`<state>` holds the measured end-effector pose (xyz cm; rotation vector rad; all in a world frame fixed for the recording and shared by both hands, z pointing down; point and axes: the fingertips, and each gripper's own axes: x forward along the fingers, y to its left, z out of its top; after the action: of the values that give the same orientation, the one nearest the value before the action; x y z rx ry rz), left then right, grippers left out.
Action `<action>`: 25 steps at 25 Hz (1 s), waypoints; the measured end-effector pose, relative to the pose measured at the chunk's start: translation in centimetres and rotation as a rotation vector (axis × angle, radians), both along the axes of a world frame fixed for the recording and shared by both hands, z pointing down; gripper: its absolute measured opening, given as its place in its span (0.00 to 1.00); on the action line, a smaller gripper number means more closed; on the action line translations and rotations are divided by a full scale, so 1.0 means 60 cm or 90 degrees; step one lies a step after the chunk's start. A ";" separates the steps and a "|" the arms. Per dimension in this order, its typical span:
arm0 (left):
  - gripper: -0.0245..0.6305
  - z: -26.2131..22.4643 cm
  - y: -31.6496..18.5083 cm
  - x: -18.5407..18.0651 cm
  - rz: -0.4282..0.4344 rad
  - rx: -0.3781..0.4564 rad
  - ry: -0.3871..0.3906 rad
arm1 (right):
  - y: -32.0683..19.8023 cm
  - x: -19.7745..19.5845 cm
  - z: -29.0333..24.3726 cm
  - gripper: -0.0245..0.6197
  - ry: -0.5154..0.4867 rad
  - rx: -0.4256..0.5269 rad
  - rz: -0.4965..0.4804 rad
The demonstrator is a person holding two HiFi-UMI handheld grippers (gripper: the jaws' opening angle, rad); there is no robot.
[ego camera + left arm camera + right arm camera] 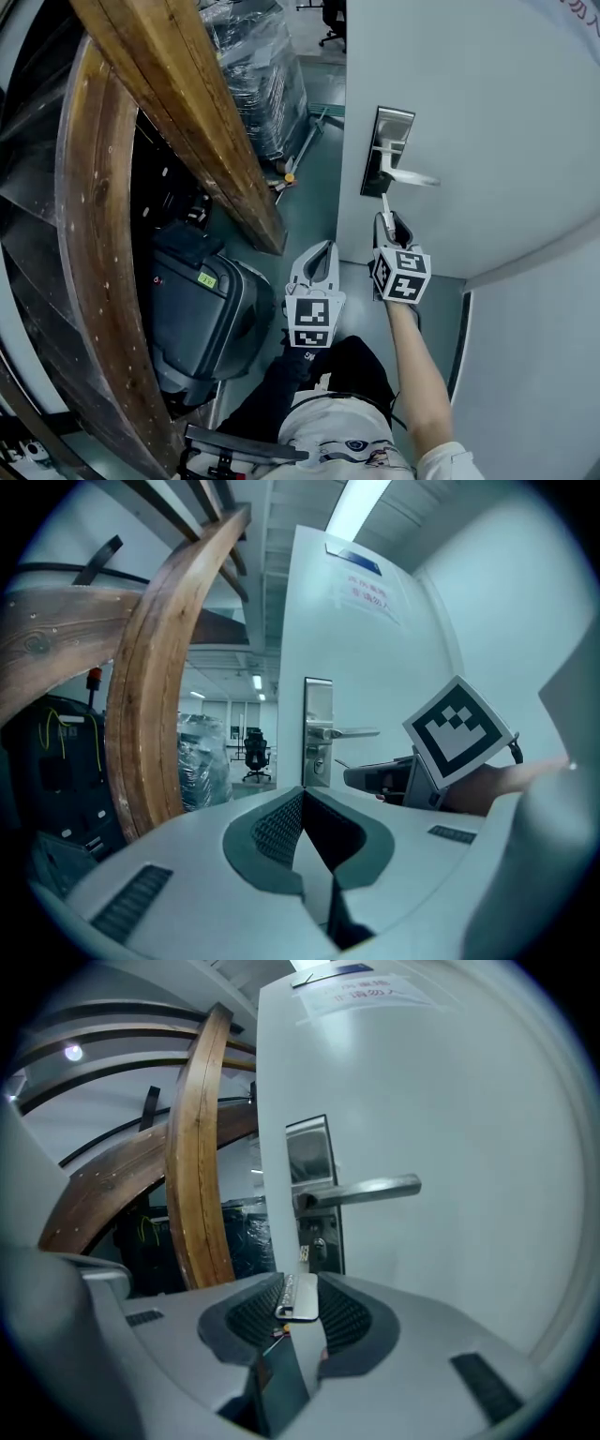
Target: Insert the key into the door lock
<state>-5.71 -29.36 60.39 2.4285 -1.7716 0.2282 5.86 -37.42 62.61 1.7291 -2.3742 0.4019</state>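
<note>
White door [469, 112] in a warehouse-y room, curved wooden beams [89, 234] alongside; door notice [366, 993] unreadable. Right gripper [300, 1281] pinches the key [297, 1299], left gripper [302, 791] closed empty.

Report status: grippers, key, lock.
Right hand-held gripper shut on key. Left hand-held gripper shut, empty. Key short of lock, not in. Nothing between them.

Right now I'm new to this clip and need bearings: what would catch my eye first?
The right gripper holds a key pointed up at the lock plate on the white door, just under the lever handle. To the left, big curved wooden beams loom, and the left gripper hangs shut and empty beside the right one.
</note>
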 end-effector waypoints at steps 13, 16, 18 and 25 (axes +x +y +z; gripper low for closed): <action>0.04 0.051 -0.027 -0.004 -0.007 -0.021 0.008 | -0.090 -0.007 0.023 0.22 0.023 -0.010 -0.002; 0.04 0.055 -0.031 -0.010 -0.011 -0.023 0.008 | -0.097 -0.007 0.029 0.22 0.023 -0.018 -0.003; 0.04 0.055 -0.034 -0.013 -0.014 -0.021 0.009 | -0.102 -0.008 0.031 0.22 0.020 -0.021 -0.003; 0.04 0.057 -0.039 -0.019 -0.014 -0.024 0.012 | -0.097 -0.013 0.040 0.22 0.024 -0.023 0.001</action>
<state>-6.87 -31.67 63.82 2.3754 -1.7690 0.2339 5.11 -43.24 65.04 1.7074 -2.3258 0.4056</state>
